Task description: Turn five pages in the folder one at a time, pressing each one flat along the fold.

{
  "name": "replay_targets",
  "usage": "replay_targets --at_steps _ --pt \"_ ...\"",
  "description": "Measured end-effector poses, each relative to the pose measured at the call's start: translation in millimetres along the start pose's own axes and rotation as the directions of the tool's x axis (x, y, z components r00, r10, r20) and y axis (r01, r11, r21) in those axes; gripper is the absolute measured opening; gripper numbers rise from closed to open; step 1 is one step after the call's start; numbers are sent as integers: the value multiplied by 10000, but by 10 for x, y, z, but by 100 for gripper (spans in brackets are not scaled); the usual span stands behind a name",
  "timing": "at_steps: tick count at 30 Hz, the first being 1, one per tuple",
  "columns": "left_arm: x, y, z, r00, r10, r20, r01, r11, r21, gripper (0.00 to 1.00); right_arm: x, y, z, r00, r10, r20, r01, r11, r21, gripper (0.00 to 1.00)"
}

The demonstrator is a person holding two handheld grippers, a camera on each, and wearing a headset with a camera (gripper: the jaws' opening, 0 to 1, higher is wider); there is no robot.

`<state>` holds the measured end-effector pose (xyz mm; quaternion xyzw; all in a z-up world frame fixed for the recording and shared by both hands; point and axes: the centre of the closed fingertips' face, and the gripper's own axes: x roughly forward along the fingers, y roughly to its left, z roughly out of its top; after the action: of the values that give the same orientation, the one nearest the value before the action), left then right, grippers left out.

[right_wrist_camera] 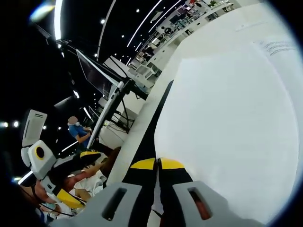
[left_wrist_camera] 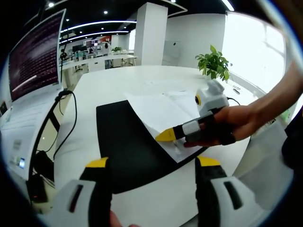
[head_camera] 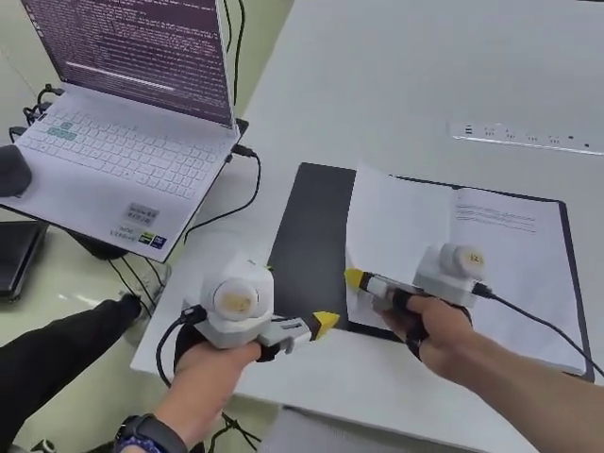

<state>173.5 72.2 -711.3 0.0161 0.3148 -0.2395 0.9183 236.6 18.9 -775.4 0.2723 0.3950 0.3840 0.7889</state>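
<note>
Meeting tip to tip, the jaws of the right claw (right_wrist_camera: pixel 156 164) are clenched at the left edge of the white page (right_wrist_camera: pixel 227 118); whether paper sits between them, I cannot tell. That page, its left edge lifted, lies over the open black folder (head_camera: pixel 307 236), which rests on the white counter (head_camera: pixel 377 85). The left claw (left_wrist_camera: pixel 152 162) hangs released, jaws wide, near the folder's front edge and apart from the paper. A laptop (head_camera: pixel 123 142) stands open further left.
</note>
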Motion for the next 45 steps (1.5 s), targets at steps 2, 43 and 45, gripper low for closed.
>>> replay_targets --at_steps 2,43,45 --pt "11 23 -17 10000 18 -62 -18 10000 -30 72 35 -37 -41 9999 -17 -131 19 9998 185 3" --pt "197 -225 128 9987 -476 165 471 9985 283 51 -753 103 310 9879 811 1325 -783 9966 -265 39" --pt "233 -229 129 9986 -514 112 510 9981 358 47 -808 121 319 9870 746 1422 -715 9971 -270 39"
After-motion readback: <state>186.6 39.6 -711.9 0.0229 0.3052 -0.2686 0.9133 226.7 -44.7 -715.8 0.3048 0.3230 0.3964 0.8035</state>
